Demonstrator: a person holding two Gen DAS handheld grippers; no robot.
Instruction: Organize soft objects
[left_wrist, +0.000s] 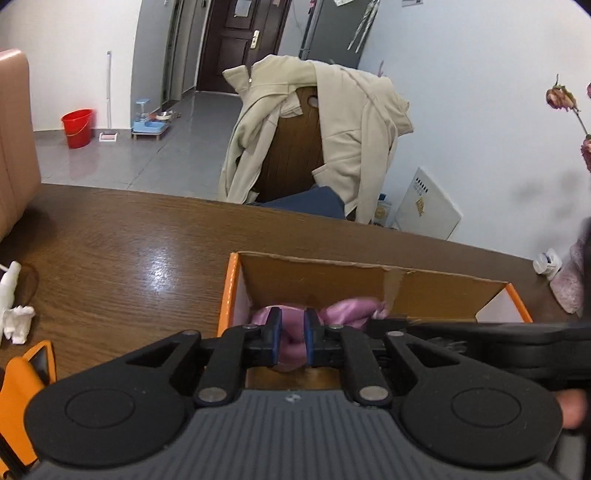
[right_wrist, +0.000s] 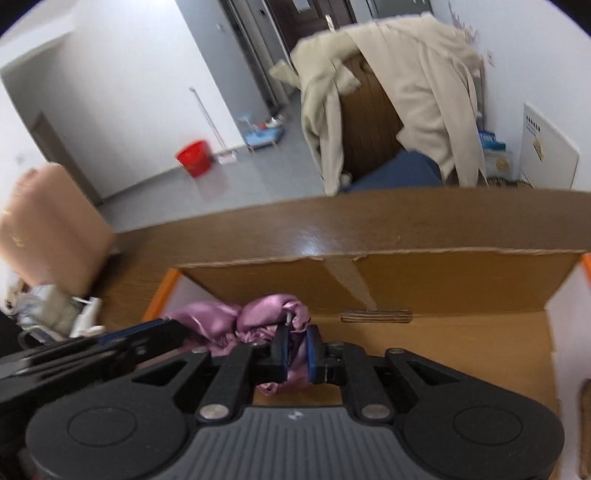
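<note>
A shiny pink satin cloth (left_wrist: 351, 309) lies bunched inside an orange-edged cardboard box (left_wrist: 369, 280) on the wooden table. My left gripper (left_wrist: 293, 338) is shut on one part of the cloth, low in the box's left end. My right gripper (right_wrist: 297, 350) is shut on another fold of the same cloth (right_wrist: 258, 314), inside the box (right_wrist: 443, 280). The right gripper's body shows at the right of the left wrist view (left_wrist: 480, 330); the left gripper's body shows at the left of the right wrist view (right_wrist: 92, 350).
A chair draped with a beige jacket (left_wrist: 332, 122) stands behind the table (left_wrist: 129, 251). White crumpled tissue (left_wrist: 14, 314) and an orange box piece (left_wrist: 22, 387) lie at the left. A fuzzy pink item (left_wrist: 570, 280) sits at the right. A red bucket (left_wrist: 77, 127) stands on the floor.
</note>
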